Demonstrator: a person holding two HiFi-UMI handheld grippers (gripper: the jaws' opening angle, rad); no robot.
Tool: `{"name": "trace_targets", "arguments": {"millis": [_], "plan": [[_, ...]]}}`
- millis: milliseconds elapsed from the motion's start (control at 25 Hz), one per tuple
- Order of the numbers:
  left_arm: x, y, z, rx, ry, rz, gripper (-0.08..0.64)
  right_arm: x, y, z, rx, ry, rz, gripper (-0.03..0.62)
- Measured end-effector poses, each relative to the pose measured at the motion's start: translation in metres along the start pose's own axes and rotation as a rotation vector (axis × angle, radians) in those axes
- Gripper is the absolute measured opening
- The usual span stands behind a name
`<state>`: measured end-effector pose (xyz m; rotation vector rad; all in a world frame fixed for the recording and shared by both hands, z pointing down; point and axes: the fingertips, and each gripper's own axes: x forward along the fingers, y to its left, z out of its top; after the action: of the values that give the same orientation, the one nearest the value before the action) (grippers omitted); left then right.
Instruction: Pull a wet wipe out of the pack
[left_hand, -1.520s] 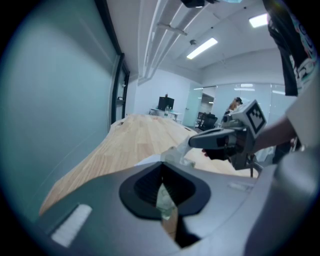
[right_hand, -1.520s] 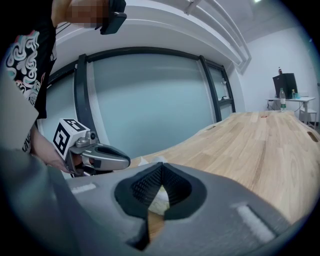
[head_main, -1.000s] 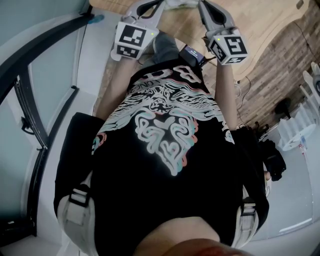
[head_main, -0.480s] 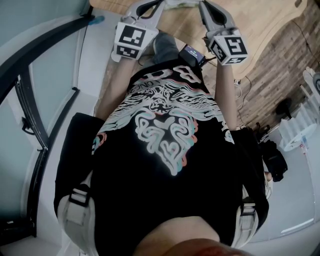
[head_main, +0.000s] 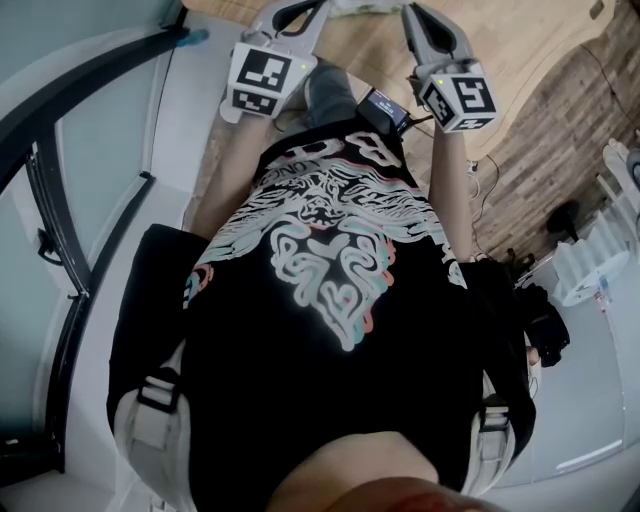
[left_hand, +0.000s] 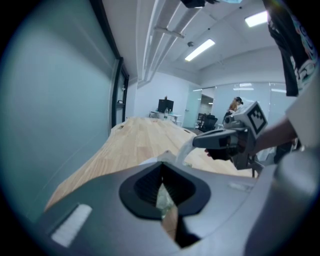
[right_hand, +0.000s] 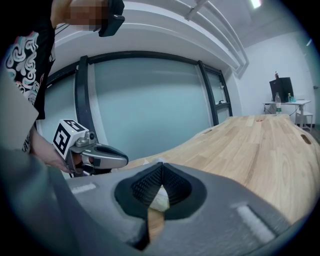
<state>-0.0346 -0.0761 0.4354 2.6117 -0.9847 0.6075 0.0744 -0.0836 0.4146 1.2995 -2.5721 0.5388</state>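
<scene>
— On the pale wooden table (left_hand: 142, 137), up at the top edge of the head view, which step is this?

— The pull itself, I judge. The right gripper (left_hand: 196, 143) has its jaws shut tight on the wet wipe (left_hand: 184, 152). It is a thin, translucent white strip running from the gripper's tip down toward the pack (head_main: 357, 6).

— And the other one?

— The left gripper (left_hand: 160, 164) has its jaws drawn together too. Pale green, crinkly film shows between its ribbed black pads (left_hand: 146, 185), so it appears to pinch the pack's edge and anchor it. The pack lies on the table between the two grippers, just beyond their tips.

— How far along?

— Partway, by my reading. The sheet is raised, but its lower end seems to sit at the pack rather than hang free.

— What does the next move call for?

— A steady draw of the right gripper up and away while the left holds the pack down. The wipe looks limp, damp and thin, so it may stretch or tear. The soft, light pack could lift along with it.
</scene>
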Motion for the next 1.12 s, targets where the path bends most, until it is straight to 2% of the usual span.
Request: {"name": "trace_targets", "arguments": {"millis": [1120], "plan": [[-0.011,-0.024,0.006,0.056,-0.020,-0.045,-0.014,-0.035,0.010,0.002,-0.010,-0.041,-0.060,0.000]]}}
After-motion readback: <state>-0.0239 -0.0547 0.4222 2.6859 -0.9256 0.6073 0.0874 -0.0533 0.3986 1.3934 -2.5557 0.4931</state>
